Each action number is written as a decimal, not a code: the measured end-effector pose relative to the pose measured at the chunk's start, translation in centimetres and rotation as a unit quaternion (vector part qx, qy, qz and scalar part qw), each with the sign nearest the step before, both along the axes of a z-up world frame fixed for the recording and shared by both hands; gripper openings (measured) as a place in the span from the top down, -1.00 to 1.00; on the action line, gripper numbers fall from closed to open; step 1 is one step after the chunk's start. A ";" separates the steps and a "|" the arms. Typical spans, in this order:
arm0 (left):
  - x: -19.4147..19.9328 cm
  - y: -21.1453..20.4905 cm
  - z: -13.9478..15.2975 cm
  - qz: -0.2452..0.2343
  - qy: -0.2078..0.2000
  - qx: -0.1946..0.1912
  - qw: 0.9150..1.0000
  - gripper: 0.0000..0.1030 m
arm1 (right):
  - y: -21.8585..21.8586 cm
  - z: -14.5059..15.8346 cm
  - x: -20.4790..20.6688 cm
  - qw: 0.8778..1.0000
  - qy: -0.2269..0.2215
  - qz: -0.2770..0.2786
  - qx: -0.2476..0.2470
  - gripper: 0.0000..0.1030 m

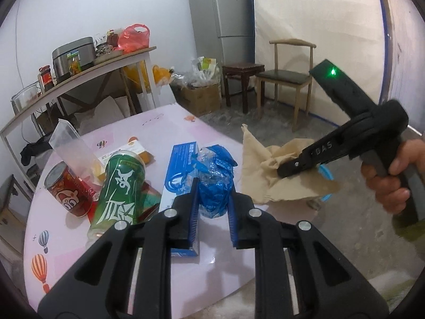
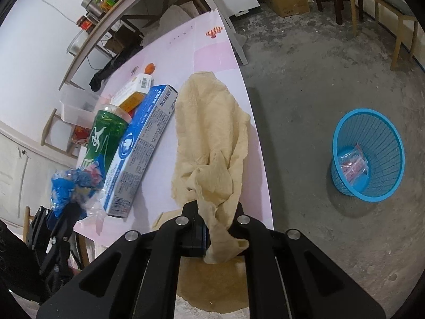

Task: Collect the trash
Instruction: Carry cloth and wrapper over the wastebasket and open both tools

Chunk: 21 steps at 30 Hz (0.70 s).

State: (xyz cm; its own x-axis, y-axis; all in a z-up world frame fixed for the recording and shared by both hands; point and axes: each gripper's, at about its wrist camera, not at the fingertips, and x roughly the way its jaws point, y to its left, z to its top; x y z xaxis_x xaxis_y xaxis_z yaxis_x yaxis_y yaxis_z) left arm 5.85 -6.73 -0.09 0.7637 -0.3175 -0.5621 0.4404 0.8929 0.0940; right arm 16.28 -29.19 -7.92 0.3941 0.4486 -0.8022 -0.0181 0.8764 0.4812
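Where the pink counter (image 1: pixel 79 239) carries the litter, items run left to right: a red can (image 1: pixel 66 188) with a cartoon face; a green can (image 1: pixel 120 188) with white brush-style characters, lying tilted; a blue-and-white carton (image 1: pixel 180 159) printed with small text too fine to read, an orange-and-white box (image 2: pixel 138 86) bearing a barcode behind it; a crumpled blue plastic wrapper (image 1: pixel 215 183); a beige cloth (image 2: pixel 212 133) at the counter's edge. Left hand-held gripper (image 1: pixel 213 199): blue pads narrowed onto the wrapper, holding it. Right hand-held gripper (image 2: pixel 219 228): marked "DAS" on one arm, jaws closed on the cloth's bunched corner, gripped by a hand (image 1: pixel 390 175). Blue slatted basket (image 2: pixel 369 156): on the floor to the right, well apart from the counter, one wrapped packet inside.
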 end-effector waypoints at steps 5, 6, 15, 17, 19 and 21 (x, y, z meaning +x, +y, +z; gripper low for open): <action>-0.4 -0.7 0.5 -0.011 0.004 -0.004 1.000 0.66 | -0.9 0.4 -0.7 1.000 -0.010 -0.009 0.010 0.87; -0.6 -1.0 0.6 -0.013 0.003 -0.003 1.000 0.66 | -1.3 0.6 -0.9 1.000 -0.013 -0.013 0.013 0.87; 1.8 -4.0 3.1 -0.071 0.055 -0.058 0.994 0.67 | -7.6 1.5 -2.2 0.995 -0.038 -0.094 0.015 0.87; 4.0 -5.1 3.7 -0.090 0.093 -0.090 0.987 0.67 | -10.9 1.2 -2.9 0.989 -0.038 -0.142 0.014 0.87; 6.8 -6.5 4.1 -0.108 0.145 -0.126 0.975 0.67 | -14.1 0.4 -3.3 0.982 -0.031 -0.187 0.020 0.87; 9.5 -8.5 3.9 -0.129 0.200 -0.157 0.959 0.67 | -17.3 -1.1 -3.9 0.972 -0.016 -0.233 0.034 0.87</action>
State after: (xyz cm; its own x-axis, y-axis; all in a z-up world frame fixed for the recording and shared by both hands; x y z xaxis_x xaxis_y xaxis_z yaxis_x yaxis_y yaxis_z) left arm 15.33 -15.21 3.82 0.3804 -0.6683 -0.6393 0.5961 0.7057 -0.3830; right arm 12.40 -46.53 -9.04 0.5908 0.2668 -0.7615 0.3573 0.7596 0.5434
